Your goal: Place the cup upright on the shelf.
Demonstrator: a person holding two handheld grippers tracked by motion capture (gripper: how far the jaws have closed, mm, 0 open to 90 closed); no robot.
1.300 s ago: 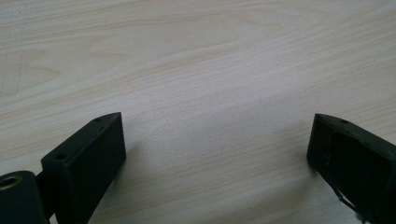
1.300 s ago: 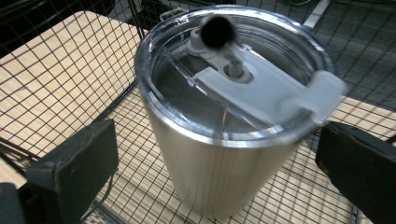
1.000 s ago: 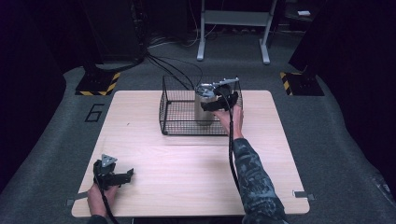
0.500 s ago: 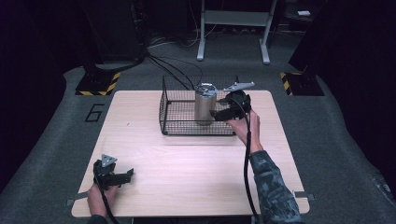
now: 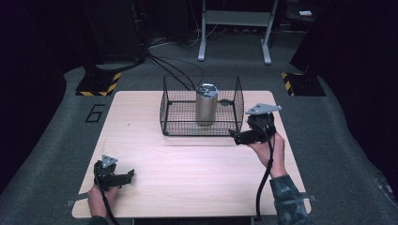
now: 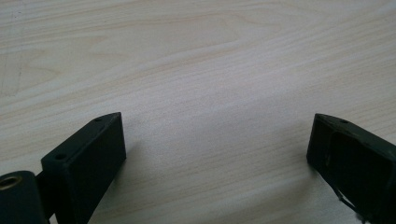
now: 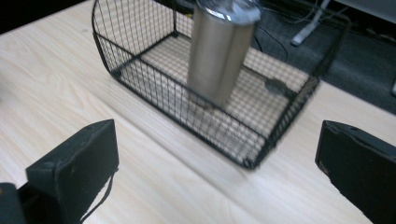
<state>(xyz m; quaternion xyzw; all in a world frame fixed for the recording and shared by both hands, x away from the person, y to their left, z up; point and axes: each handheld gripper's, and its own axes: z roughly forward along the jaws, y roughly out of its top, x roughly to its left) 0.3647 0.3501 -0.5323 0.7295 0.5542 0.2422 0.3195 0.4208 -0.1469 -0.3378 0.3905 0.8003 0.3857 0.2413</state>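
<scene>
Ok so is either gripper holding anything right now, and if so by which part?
Nothing is held. The left gripper and the right gripper are both open and empty; the steel tumbler stands free in the wire basket.

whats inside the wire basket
One metal tumbler stands upright with its lid on inside the black wire basket. Its contents are hidden by the lid. A small dark spot lies on the basket floor beside it; what it is cannot be told.
</scene>
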